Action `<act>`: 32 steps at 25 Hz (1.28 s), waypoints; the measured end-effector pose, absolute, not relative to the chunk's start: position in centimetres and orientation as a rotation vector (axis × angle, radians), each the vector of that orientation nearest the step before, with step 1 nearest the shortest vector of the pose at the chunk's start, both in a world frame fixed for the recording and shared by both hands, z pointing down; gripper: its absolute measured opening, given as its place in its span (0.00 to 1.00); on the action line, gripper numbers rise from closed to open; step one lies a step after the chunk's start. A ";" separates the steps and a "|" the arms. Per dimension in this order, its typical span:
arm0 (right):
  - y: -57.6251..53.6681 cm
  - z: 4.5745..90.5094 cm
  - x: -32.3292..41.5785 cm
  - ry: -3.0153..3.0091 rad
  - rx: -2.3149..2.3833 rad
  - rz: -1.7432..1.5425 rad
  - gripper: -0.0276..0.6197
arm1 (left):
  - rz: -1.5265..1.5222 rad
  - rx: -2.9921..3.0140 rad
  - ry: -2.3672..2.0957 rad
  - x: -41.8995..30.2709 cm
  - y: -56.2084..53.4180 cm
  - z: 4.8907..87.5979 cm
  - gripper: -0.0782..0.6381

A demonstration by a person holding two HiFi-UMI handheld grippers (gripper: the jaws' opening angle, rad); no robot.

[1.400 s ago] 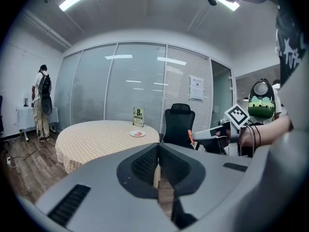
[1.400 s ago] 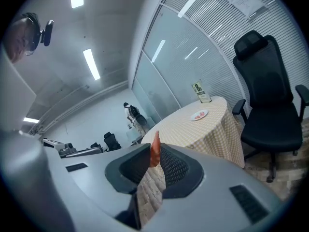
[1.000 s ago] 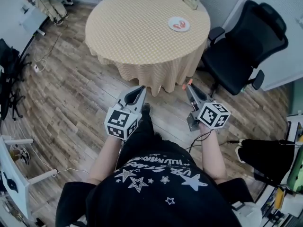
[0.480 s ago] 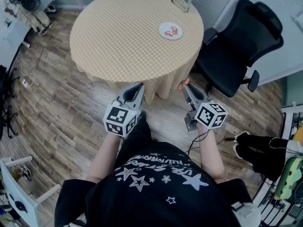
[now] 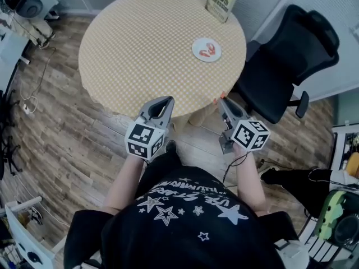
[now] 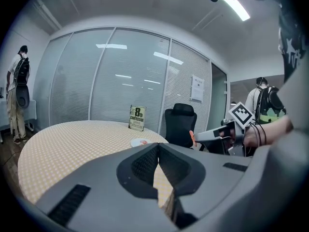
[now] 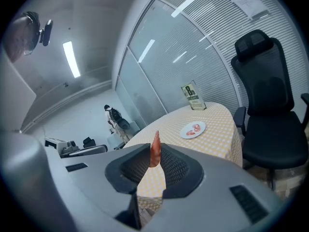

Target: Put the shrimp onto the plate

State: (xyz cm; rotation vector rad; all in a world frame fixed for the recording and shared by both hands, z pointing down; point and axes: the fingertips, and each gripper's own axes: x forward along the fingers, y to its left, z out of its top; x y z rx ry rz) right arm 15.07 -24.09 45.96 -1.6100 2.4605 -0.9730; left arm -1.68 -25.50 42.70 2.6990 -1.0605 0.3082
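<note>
Right gripper: your right gripper is pinching a shrimp; the orange body stands upright between the jaws with its tip poking above them.
Left gripper: your left gripper has its jaws pressed together with nothing between them.
Plate: the plate lies well ahead of your right gripper on the far part of the table, with two other shrimp pieces already on it. In the right gripper view it sits ahead and to the right of the jaws.
Change since a second ago: the table and plate have slid lower in the head view, so you have closed in. Both grippers' tips now reach the table's near edge, where before they hung over the floor short of it.
Unchanged: your grip on the shrimp, and the left jaws, look the same.
Beside the right gripper: a black office chair stands to its right.
Beyond the plate: a small sign stands upright.
</note>
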 end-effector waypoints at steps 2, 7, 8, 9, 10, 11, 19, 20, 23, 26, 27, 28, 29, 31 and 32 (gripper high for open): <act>-25.3 46.1 14.6 2.455 -1.623 -0.982 0.15 | 0.305 2.695 -1.047 -2.1 -27.0 42.9 0.12; -28.2 46.4 13.7 2.425 -1.666 -0.999 0.15 | 0.315 2.696 -0.991 -3.0 -30.0 43.6 0.12; -28.7 46.4 13.5 2.419 -1.672 -0.999 0.15 | 0.317 2.699 -0.976 -3.1 -30.5 43.8 0.12; -29.0 46.4 13.3 2.413 -1.678 -0.998 0.15 | 0.321 2.703 -0.962 -3.2 -30.9 43.9 0.12; -29.4 46.4 13.2 2.407 -1.684 -0.996 0.15 | 0.327 2.709 -0.949 -3.3 -31.4 44.1 0.12; -29.8 46.4 13.0 2.400 -1.690 -0.994 0.15 | 0.335 2.715 -0.939 -3.4 -32.0 44.2 0.12; -31.9 47.0 13.5 2.373 -1.725 -1.008 0.15 | 0.350 2.719 -0.892 -2.8 -34.5 44.9 0.12; -32.3 47.1 13.6 2.372 -1.726 -1.008 0.15 | 0.349 2.719 -0.893 -2.7 -34.8 44.9 0.12; -33.8 47.7 13.9 2.376 -1.719 -1.017 0.15 | 0.346 2.717 -0.901 -2.6 -35.7 45.0 0.12; -36.1 47.9 13.9 2.385 -1.698 -1.024 0.15 | 0.354 2.705 -0.929 -3.0 -37.3 45.2 0.12; -37.0 47.9 13.9 2.389 -1.691 -1.023 0.15 | 0.355 2.697 -0.940 -3.1 -37.9 45.3 0.12; -37.9 47.9 13.9 2.395 -1.685 -1.020 0.15 | 0.354 2.690 -0.951 -3.2 -38.7 45.3 0.12; -38.8 47.9 14.0 2.401 -1.681 -1.018 0.15 | 0.354 2.683 -0.960 -3.2 -39.4 45.4 0.12; -40.6 48.1 14.1 2.412 -1.676 -1.021 0.15 | 0.356 2.676 -0.968 -3.1 -40.9 45.5 0.12; -41.4 48.4 14.2 2.415 -1.675 -1.029 0.15 | 0.360 2.673 -0.970 -3.0 -41.6 45.6 0.12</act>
